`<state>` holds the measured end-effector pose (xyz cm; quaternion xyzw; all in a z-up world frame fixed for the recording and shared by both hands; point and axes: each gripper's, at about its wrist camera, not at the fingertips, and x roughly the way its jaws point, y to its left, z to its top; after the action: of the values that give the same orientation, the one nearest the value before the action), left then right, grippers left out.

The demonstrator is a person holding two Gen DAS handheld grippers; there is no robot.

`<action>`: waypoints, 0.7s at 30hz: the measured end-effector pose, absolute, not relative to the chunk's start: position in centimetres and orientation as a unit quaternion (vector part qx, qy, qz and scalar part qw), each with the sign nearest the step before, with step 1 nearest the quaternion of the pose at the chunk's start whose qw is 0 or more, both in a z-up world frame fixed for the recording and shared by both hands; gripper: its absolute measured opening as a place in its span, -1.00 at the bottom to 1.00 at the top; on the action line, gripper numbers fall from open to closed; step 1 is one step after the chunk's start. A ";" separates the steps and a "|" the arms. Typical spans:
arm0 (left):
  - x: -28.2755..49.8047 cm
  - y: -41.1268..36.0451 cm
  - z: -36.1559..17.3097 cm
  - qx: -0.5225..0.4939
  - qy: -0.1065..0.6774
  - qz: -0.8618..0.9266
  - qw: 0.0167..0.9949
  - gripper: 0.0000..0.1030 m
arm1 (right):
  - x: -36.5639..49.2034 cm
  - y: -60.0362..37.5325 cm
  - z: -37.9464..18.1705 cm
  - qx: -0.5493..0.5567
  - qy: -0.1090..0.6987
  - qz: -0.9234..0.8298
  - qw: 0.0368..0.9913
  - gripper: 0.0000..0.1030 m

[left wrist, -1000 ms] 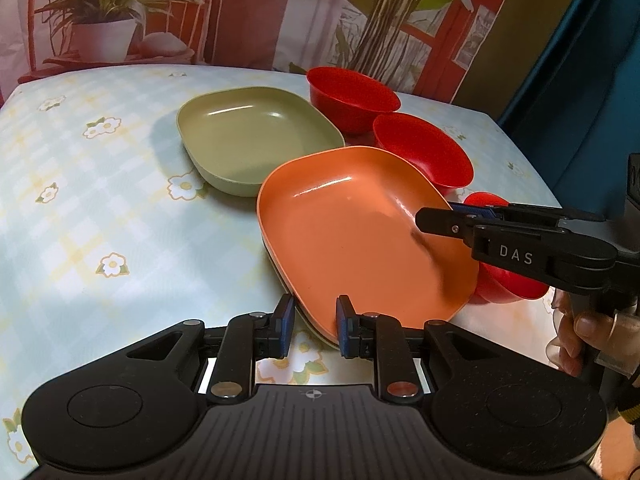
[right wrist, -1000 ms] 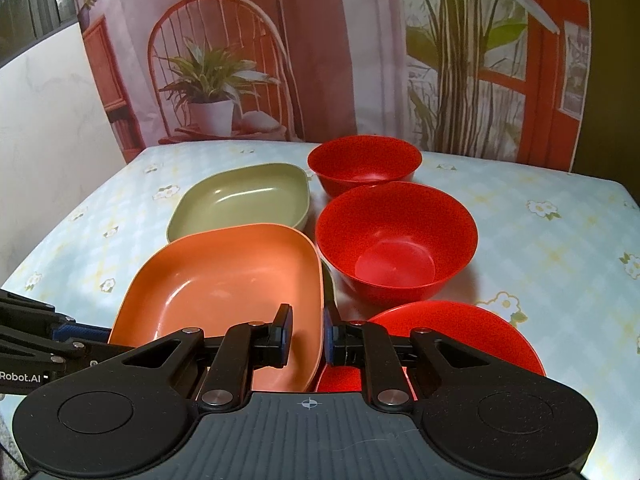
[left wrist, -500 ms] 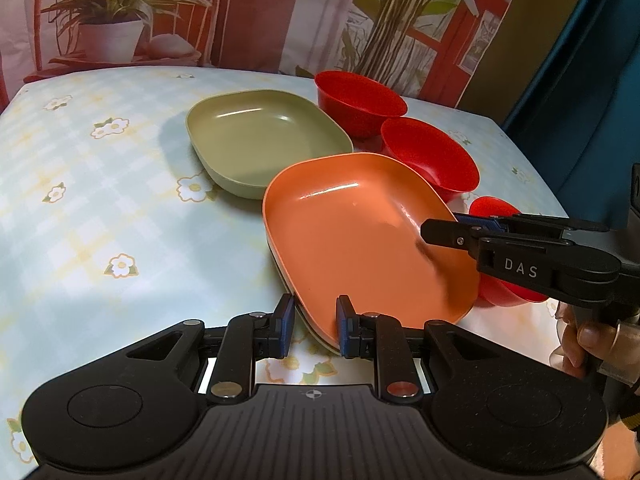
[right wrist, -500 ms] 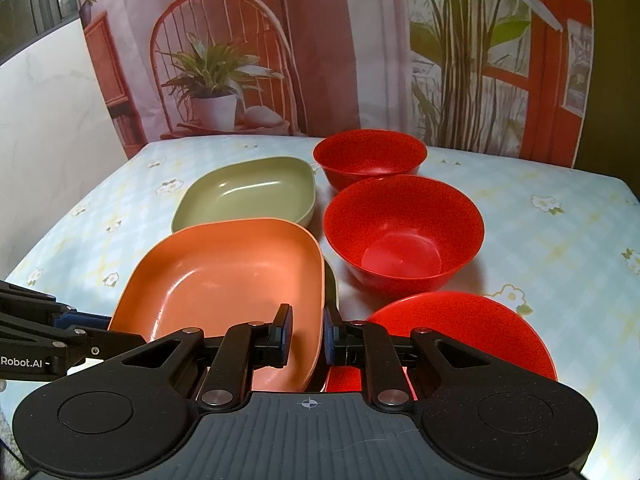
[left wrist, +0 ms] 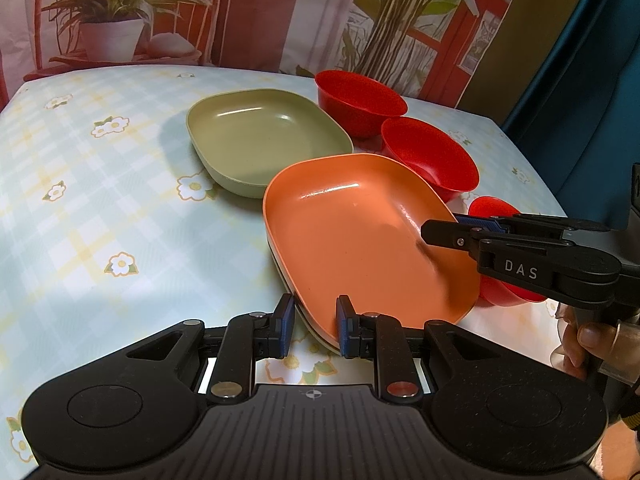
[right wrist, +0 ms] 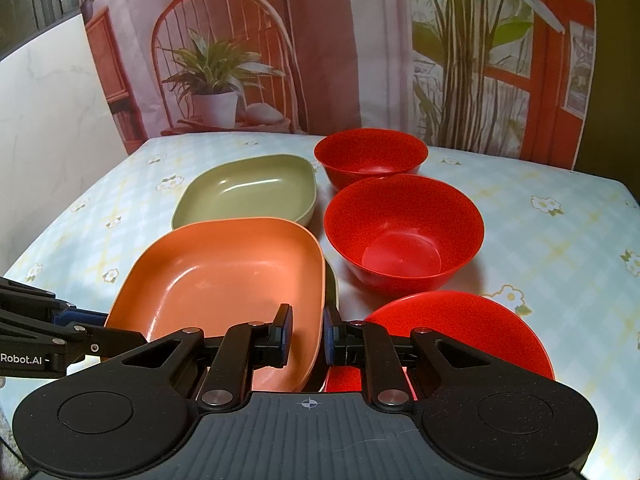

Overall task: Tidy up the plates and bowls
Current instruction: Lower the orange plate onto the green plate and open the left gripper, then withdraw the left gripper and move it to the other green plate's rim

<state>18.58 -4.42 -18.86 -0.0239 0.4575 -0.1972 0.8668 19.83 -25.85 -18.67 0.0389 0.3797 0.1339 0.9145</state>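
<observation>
Since the earlier pictures, both grippers have drawn slightly back and the orange plate (left wrist: 368, 236) sits a little lower in the left wrist view; otherwise the layout is unchanged. Left gripper (left wrist: 311, 322) straddles the near rim of the orange plate, its blue pads (left wrist: 285, 322) set either side of the rim but with a visible gap, so contact cannot be confirmed. Right gripper (right wrist: 306, 334) likewise brackets the plate's right-hand rim, jaws narrow, firm contact not established. Orange plate rests nested on a second, pale plate whose edge shows beneath it, on the floral tablecloth (left wrist: 100, 208), just beside the green plate (left wrist: 264, 148). Three red bowls (right wrist: 402, 232) stand in a row to its right, the nearest just beside the right gripper. Judgement: the plate appears a light, rigid moulded plastic with a glossy, slippery surface, unlikely to break; the raised rim is the only sound purchase, and two opposed holds should prevent tipping.
</observation>
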 end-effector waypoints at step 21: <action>18.7 -4.0 -18.7 -0.028 0.445 -0.187 0.875 -0.19 | 19.5 -26.6 -17.7 0.021 0.360 0.120 0.925 -0.62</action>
<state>18.65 -4.02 -18.67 -0.0279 0.4448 -0.1872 0.8754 19.55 -26.55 -17.72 0.0211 0.3596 0.1203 0.9251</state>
